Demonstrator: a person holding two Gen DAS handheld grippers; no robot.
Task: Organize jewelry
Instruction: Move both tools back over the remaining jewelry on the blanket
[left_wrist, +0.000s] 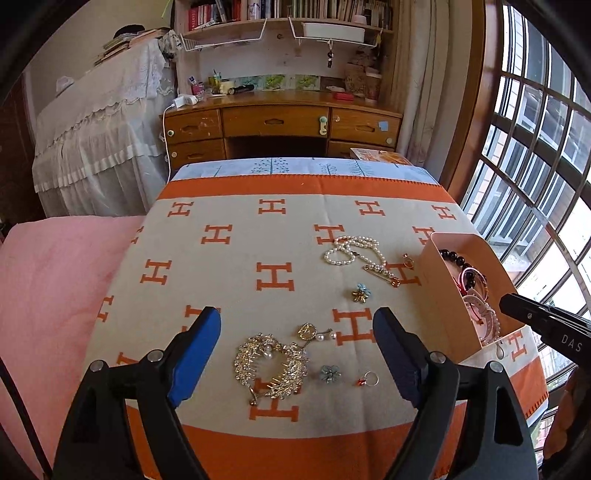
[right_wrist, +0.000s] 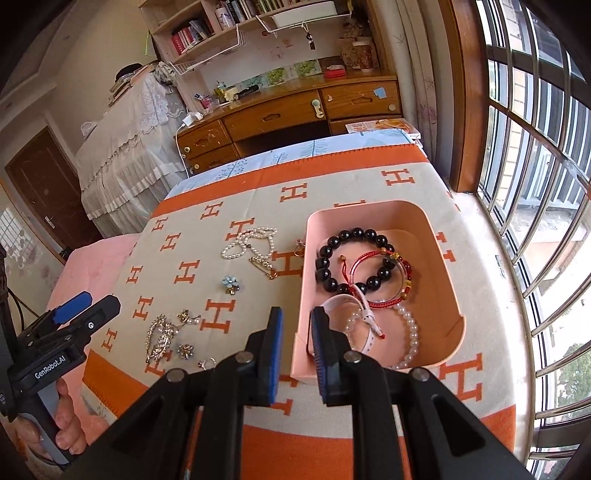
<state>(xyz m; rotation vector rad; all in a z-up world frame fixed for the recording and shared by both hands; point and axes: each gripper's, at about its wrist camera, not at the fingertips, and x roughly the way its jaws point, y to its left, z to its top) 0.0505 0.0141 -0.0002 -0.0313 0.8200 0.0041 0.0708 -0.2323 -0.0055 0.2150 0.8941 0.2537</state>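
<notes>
Jaws spread wide, the left gripper (left_wrist: 297, 330) hovers above the brooch (left_wrist: 271, 363); the right gripper (right_wrist: 297, 334), nearly closed and empty, straddles the box (right_wrist: 448, 291) wall.

One pink box (right_wrist: 439, 258) holds four bracelets (right_wrist: 351, 262); outside lie one pearl necklace (left_wrist: 352, 249), two flower earrings (left_wrist: 361, 292), one ring (left_wrist: 367, 380).

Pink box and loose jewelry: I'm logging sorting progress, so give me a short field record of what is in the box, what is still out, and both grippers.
surface: orange and cream blanket
container: pink box, open top
in box: black bead bracelet, red cord bracelet, pearl bracelet, white band
still out: pearl necklace, gold pin, large gold brooch, ring, flower pieces
left gripper: open, empty, above the brooch
right gripper: narrow gap, empty, at the box's near wall
</notes>
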